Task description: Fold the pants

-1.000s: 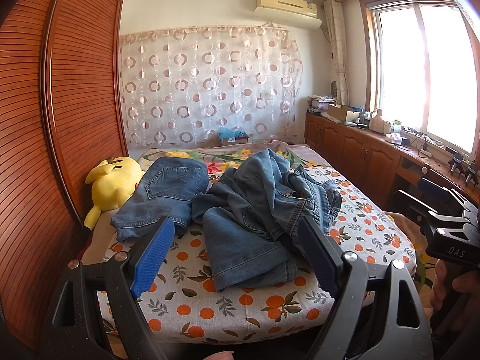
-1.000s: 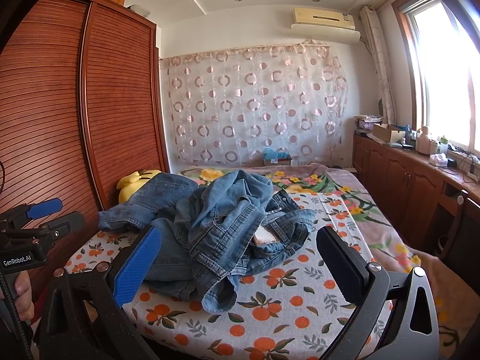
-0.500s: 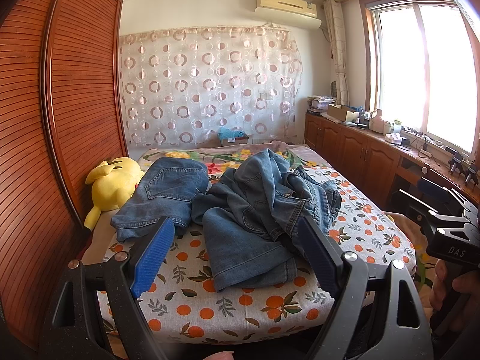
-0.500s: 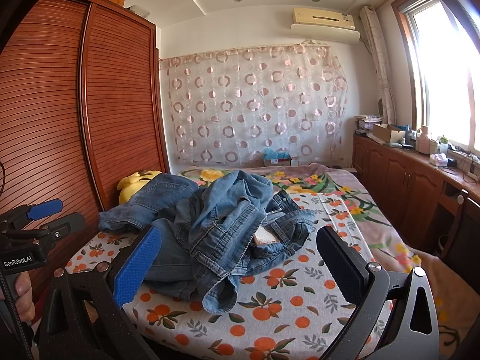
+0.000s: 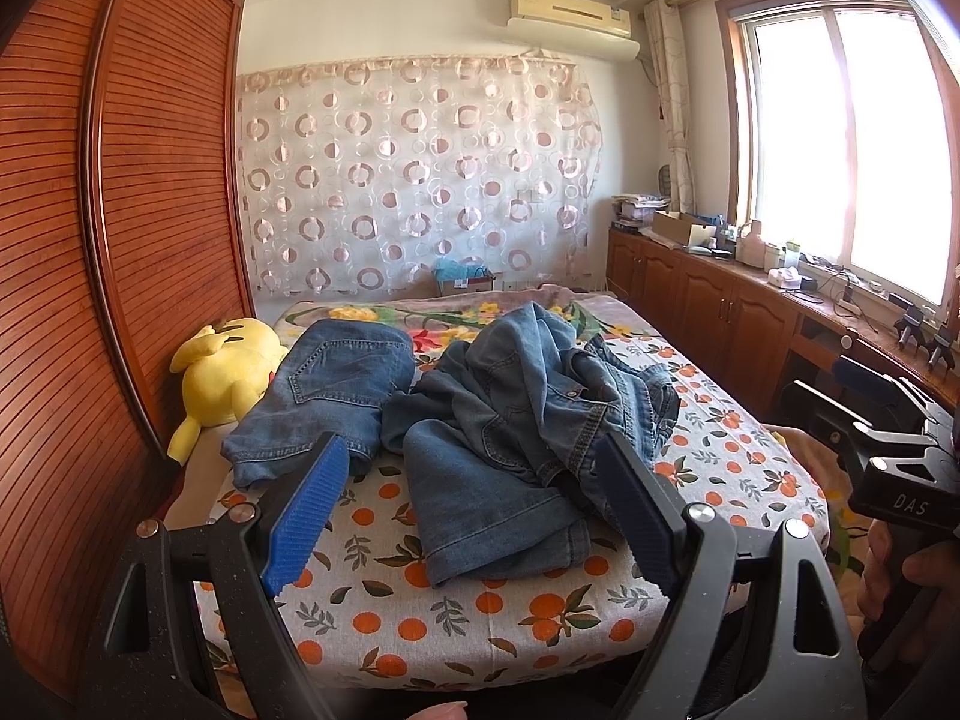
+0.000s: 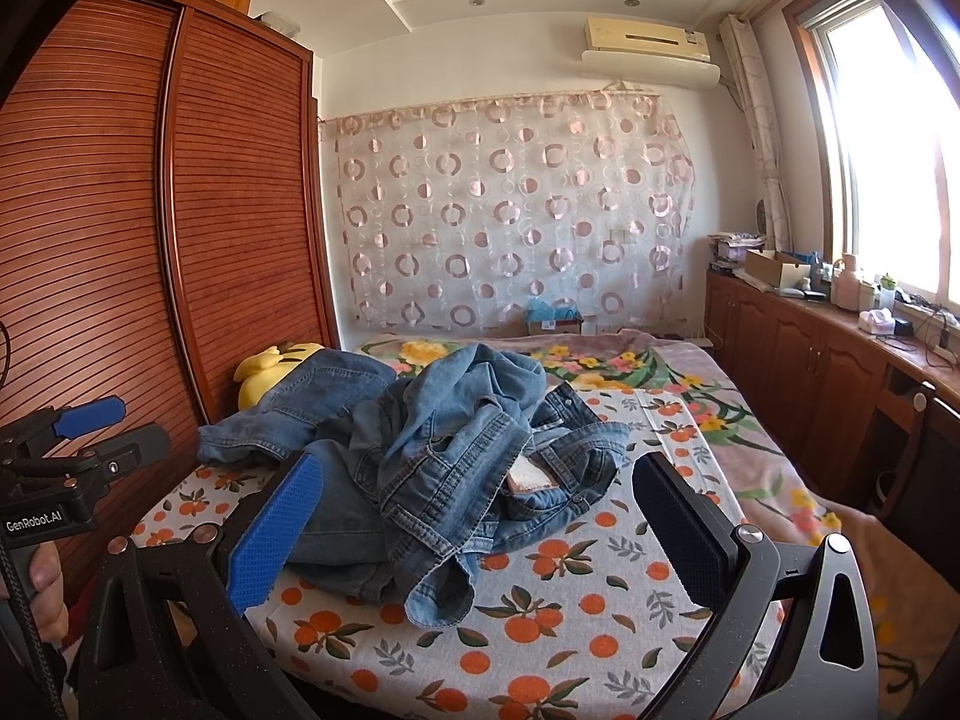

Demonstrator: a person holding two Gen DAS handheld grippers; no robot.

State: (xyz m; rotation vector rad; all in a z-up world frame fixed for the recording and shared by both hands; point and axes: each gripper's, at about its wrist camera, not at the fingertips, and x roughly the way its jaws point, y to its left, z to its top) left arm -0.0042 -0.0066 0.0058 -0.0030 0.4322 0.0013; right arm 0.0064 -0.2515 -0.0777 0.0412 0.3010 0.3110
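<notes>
Nothing is folded from the heap yet, so I judge the step in hand is picking one pair of jeans out of the crumpled jeans pile point(image 5: 528, 420) that lies on the bed point(image 5: 480, 612) straight ahead of both tools. To do it well I would look for a waistband or a hem rather than biting into the middle of the bundle. The hem of one leg lies nearest my left tool point(image 5: 474, 516), just past its tips and between them, and it looks like the cleanest edge to take. From my right tool point(image 6: 480, 534) another loose cuff hangs toward me at the front of the pile, a little left of centre. Denim is heavy and the legs are tangled, so lifting slowly should let one pair slide free of the others.

A pair of folded jeans point(image 5: 336, 384) rests ahead and to the left of the pile, beside a yellow plush toy point(image 5: 222, 372); I would keep clear of it.

Both tools are spread wide apart, hold nothing and touch nothing; they hover short of the near bed edge, side by side, each visible at the margin of the other's view.
</notes>
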